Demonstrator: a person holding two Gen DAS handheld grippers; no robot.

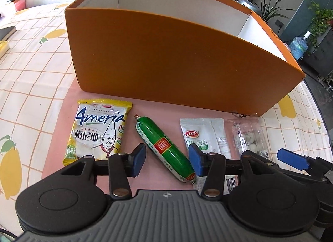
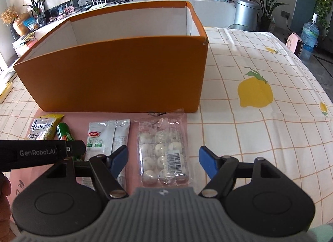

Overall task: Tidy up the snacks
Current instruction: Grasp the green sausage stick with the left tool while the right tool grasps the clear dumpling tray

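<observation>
An open orange box (image 1: 166, 58) with white inner walls stands on the table; it also shows in the right wrist view (image 2: 116, 75). Four snacks lie in a row on a pink mat in front of it: a yellow Ameria packet (image 1: 97, 131), a green sausage (image 1: 164, 146), a white sachet (image 1: 206, 135) and a clear pack of white candies (image 1: 250, 135). My left gripper (image 1: 167, 158) is open, its pads either side of the sausage, just above it. My right gripper (image 2: 163, 159) is open over the candy pack (image 2: 163, 150). The sachet (image 2: 104, 138) lies to its left.
The table (image 2: 260, 138) has a checked cloth with lemon prints. The pink mat (image 1: 56, 148) lies under the snacks. The right gripper's blue pad (image 1: 291, 158) shows at the right of the left wrist view. Shelves, plants and a water bottle stand beyond the table.
</observation>
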